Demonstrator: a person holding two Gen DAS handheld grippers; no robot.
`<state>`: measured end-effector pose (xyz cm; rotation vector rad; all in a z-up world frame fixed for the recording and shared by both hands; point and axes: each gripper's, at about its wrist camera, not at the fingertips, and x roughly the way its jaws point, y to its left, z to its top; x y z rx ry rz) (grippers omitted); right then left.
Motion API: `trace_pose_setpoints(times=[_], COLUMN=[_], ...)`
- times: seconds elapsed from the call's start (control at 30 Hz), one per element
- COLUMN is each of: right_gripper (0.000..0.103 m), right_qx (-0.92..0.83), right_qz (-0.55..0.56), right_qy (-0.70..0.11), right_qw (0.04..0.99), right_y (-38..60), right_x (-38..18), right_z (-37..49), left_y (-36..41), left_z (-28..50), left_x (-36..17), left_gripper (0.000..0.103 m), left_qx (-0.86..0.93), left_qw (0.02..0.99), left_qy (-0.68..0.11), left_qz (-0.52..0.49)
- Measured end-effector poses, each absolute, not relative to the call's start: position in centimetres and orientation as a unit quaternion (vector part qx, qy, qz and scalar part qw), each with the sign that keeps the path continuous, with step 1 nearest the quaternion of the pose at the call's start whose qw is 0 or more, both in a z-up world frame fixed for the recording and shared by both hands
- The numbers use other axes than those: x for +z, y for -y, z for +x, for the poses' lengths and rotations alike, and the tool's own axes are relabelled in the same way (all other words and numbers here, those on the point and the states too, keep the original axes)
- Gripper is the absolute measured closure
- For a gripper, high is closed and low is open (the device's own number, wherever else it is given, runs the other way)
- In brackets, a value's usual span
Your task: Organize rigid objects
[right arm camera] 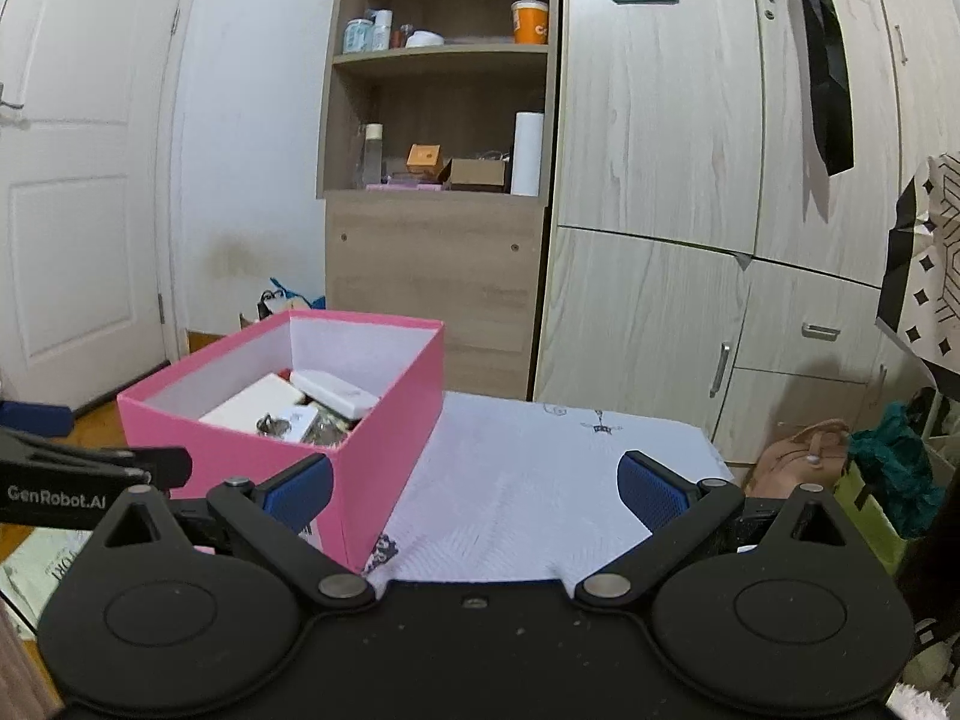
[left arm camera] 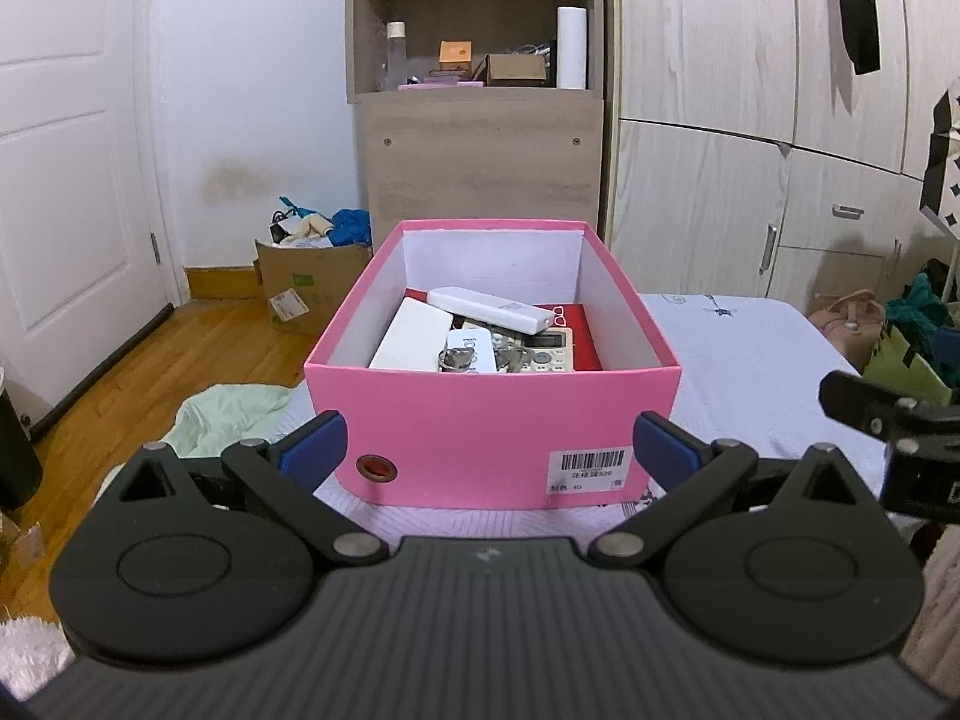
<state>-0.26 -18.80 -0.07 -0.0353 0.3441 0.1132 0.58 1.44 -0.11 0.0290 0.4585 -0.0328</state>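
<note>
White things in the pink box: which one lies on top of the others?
The long white stick-shaped device, lying slantwise across the flat white slab and the calculator; the rest sit beneath it.

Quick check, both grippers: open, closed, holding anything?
Left gripper: open, holding nothing, facing the pink box.
Right gripper: open, holding nothing, over the white cloth beside the box.

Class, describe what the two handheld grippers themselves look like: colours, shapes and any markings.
Both are matte black. The left gripper and right gripper each have blue ribbed finger pads, angular linkage arms with silver pivot pins, and round discs on the body. White lettering "GenRobot.AI" marks one side.
</note>
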Motion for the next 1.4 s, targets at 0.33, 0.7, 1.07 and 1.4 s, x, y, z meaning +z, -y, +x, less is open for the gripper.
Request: trace_pose_setpoints(times=[0.33, 0.7, 1.07, 1.4], right_gripper=[0.000, 0.000, 0.000, 0.000], right_qx=[0.048, 0.039, 0.031, 0.022], right_qz=[-0.017, -0.014, -0.010, -0.008], right_qy=[-0.179, -0.181, -0.182, -0.189], right_qw=[0.983, 0.983, 0.983, 0.982], right_y=[19.25, 19.31, 19.46, 19.57], right_x=[-0.33, -0.45, -0.47, -0.68], right_z=[-0.16, 0.07, -0.01, 0.28], left_y=[-1.49, -1.21, -1.15, -1.08], left_z=[0.49, 0.71, 0.59, 0.66], left_x=[-0.27, -0.55, -0.59, -0.69], left_gripper=[0.000, 0.000, 0.000, 0.000], left_qx=[-0.019, -0.011, -0.015, -0.014], left_qw=[0.973, 0.972, 0.971, 0.970], left_qy=[-0.230, -0.232, -0.236, -0.240], left_qz=[0.005, 0.020, 0.020, 0.030])
